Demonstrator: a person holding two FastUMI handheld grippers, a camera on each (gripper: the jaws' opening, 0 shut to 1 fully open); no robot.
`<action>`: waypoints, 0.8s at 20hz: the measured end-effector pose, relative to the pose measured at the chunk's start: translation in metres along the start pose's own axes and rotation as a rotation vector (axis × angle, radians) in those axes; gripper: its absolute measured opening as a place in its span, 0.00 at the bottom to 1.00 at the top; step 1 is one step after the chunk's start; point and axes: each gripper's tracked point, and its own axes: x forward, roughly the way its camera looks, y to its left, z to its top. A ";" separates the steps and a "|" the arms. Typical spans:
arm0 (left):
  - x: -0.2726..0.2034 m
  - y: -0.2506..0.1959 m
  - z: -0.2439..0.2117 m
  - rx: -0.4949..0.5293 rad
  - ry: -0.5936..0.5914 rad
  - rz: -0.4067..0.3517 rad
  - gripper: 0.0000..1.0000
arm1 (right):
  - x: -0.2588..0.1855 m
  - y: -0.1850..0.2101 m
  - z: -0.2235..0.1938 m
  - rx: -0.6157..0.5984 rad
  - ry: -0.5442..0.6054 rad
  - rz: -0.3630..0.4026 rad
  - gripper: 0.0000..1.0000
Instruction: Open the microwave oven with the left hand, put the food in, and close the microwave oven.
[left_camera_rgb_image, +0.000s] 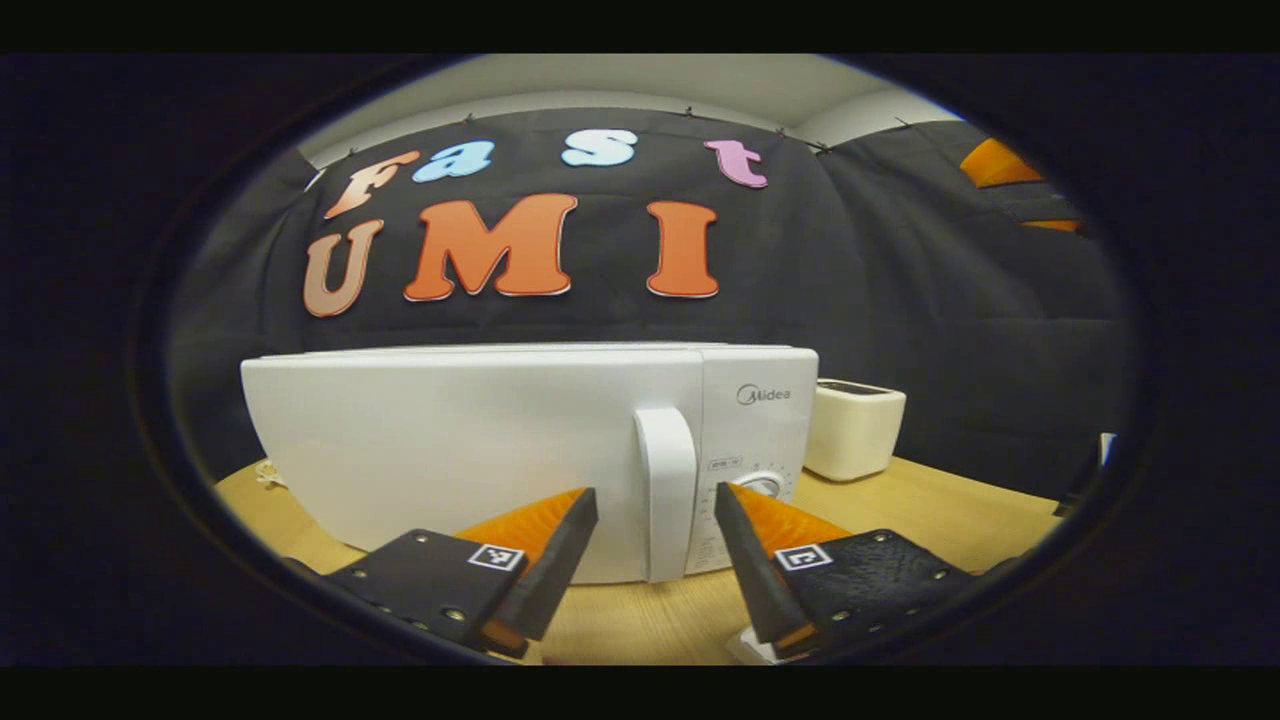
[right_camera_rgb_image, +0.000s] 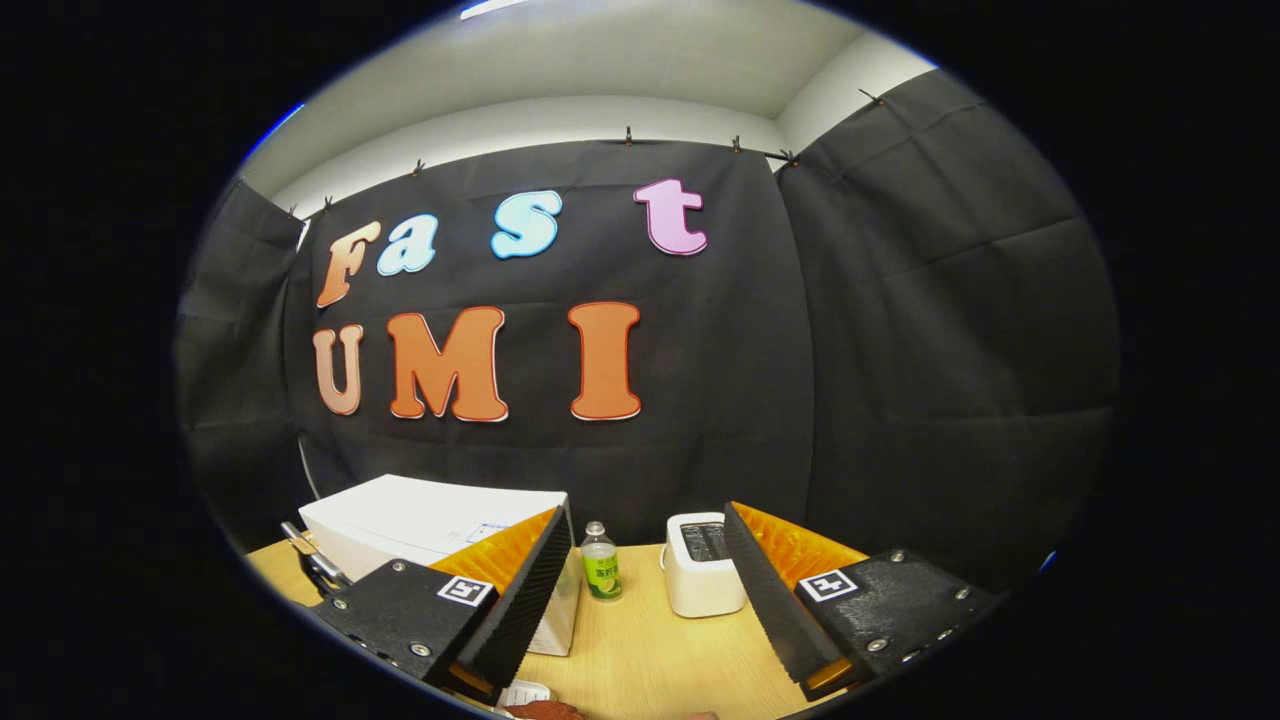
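Microwave oven (left_camera_rgb_image: 480, 450), a white box with a vertical white door handle (left_camera_rgb_image: 666, 490), stands closed on the wooden table (left_camera_rgb_image: 960, 520). Left gripper (left_camera_rgb_image: 655, 520) hangs released before the handle; opening is in hand, so its fingers must close around it. Right gripper (right_camera_rgb_image: 648, 570) is spread, empty. Reddish food (right_camera_rgb_image: 540, 711) is cut off.

Both the left gripper (left_camera_rgb_image: 655, 520) and the right gripper (right_camera_rgb_image: 648, 540) have black wedge-shaped fingers (right_camera_rgb_image: 520, 590) with ribbed orange outer faces, on black screw-studded plates that each carry a small square black-and-white marker.
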 end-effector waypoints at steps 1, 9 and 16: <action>0.002 -0.003 -0.005 -0.025 0.015 -0.019 0.59 | 0.000 0.000 -0.001 -0.002 0.001 -0.001 0.95; -0.015 -0.010 -0.011 -0.073 -0.003 -0.061 0.06 | -0.005 -0.003 -0.006 -0.045 0.002 -0.012 0.95; -0.093 -0.007 -0.010 -0.071 -0.050 -0.210 0.11 | 0.000 0.006 -0.020 -0.036 0.027 0.006 0.95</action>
